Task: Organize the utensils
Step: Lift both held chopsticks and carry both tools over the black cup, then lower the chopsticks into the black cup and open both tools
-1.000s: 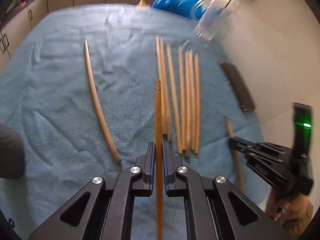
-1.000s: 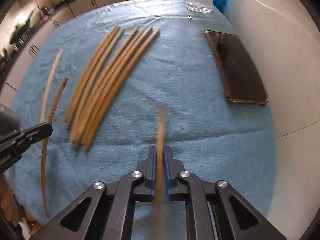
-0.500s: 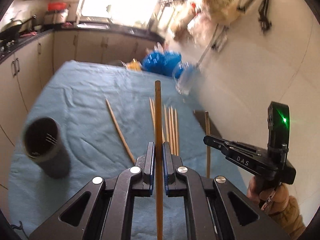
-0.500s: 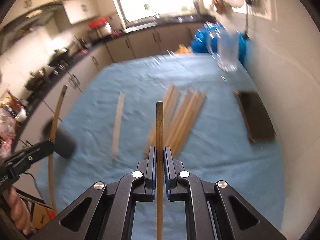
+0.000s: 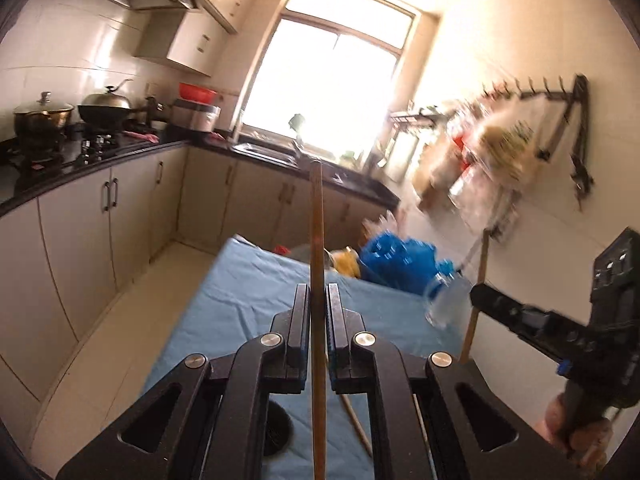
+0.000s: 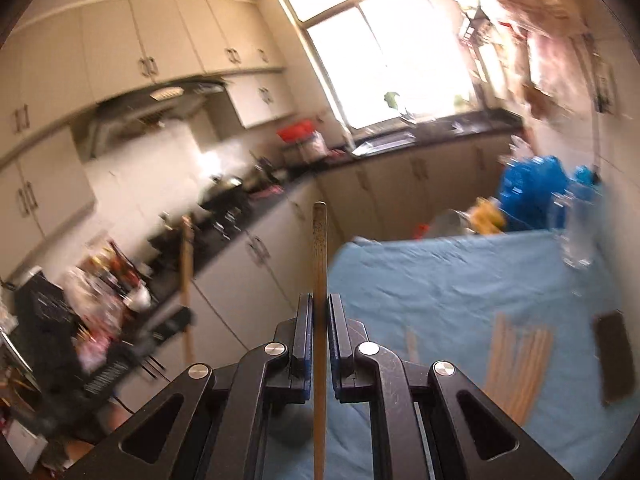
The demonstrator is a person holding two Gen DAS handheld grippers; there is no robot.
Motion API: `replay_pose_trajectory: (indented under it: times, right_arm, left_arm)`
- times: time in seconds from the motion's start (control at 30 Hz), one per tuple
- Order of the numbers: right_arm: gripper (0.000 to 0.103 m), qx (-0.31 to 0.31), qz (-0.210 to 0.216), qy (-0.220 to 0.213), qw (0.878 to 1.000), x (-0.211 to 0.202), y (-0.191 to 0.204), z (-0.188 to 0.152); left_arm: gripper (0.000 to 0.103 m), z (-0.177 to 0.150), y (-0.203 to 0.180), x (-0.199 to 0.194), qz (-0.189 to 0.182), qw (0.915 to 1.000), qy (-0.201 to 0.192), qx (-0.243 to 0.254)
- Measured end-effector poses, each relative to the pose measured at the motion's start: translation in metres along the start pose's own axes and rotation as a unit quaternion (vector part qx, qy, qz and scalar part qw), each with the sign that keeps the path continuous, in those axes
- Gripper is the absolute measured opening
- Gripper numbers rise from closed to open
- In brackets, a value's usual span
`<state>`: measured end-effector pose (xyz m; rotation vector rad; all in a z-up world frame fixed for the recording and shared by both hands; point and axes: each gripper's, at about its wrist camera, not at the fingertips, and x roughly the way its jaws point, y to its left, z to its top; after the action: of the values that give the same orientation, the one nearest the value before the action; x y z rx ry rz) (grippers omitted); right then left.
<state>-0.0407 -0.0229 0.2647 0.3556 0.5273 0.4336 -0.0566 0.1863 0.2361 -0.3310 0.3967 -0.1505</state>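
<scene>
My left gripper (image 5: 318,296) is shut on a wooden chopstick (image 5: 316,240) that now points up and forward, high above the blue cloth (image 5: 256,280). My right gripper (image 6: 319,304) is shut on another wooden chopstick (image 6: 319,248), also raised. The right gripper shows in the left wrist view (image 5: 520,312), with its chopstick (image 5: 478,280) upright. A row of several chopsticks (image 6: 516,360) lies on the cloth (image 6: 440,272). A dark round holder (image 5: 276,432) sits under my left gripper, mostly hidden.
A dark phone (image 6: 612,360) lies at the cloth's right edge. A clear glass jug (image 6: 576,232) and blue bag (image 6: 532,188) stand at the far end by the wall. Kitchen cabinets and a counter (image 5: 100,184) run along the left.
Both grippers have tilted up from looking down at the cloth to looking across the kitchen, each still holding its chopstick. The holder has passed under the left gripper.
</scene>
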Motion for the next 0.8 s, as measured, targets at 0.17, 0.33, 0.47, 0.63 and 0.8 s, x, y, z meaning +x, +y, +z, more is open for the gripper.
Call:
replay_pose_trajectory:
  times: [0.17, 0.33, 0.47, 0.63, 0.8]
  right_arm:
    - [0.008, 0.010, 0.033, -0.020, 0.999, 0.040, 0.029, 0.010]
    - [0.008, -0.013, 0.005, -0.031, 0.999, 0.088, 0.037, -0.001]
    - [0.008, -0.009, -0.001, 0.016, 1.000, 0.125, 0.024, -0.022]
    - [0.008, -0.013, -0.003, 0.069, 0.998, 0.150, 0.009, -0.048]
    - [0.009, -0.003, 0.002, 0.096, 0.995, 0.160, -0.002, -0.062]
  left_arm:
    - [0.007, 0.004, 0.019, 0.019, 0.034, 0.9988, -0.033, 0.007]
    - [0.007, -0.005, 0.037, 0.050, 0.041, 0.9990, -0.020, 0.000]
    - [0.007, -0.021, 0.047, 0.071, 0.049, 0.9988, 0.008, -0.001]
    - [0.007, -0.040, 0.052, 0.084, 0.055, 0.9977, 0.039, -0.003]
    - [0.016, -0.048, 0.057, 0.081, 0.061, 0.9969, 0.046, -0.015]
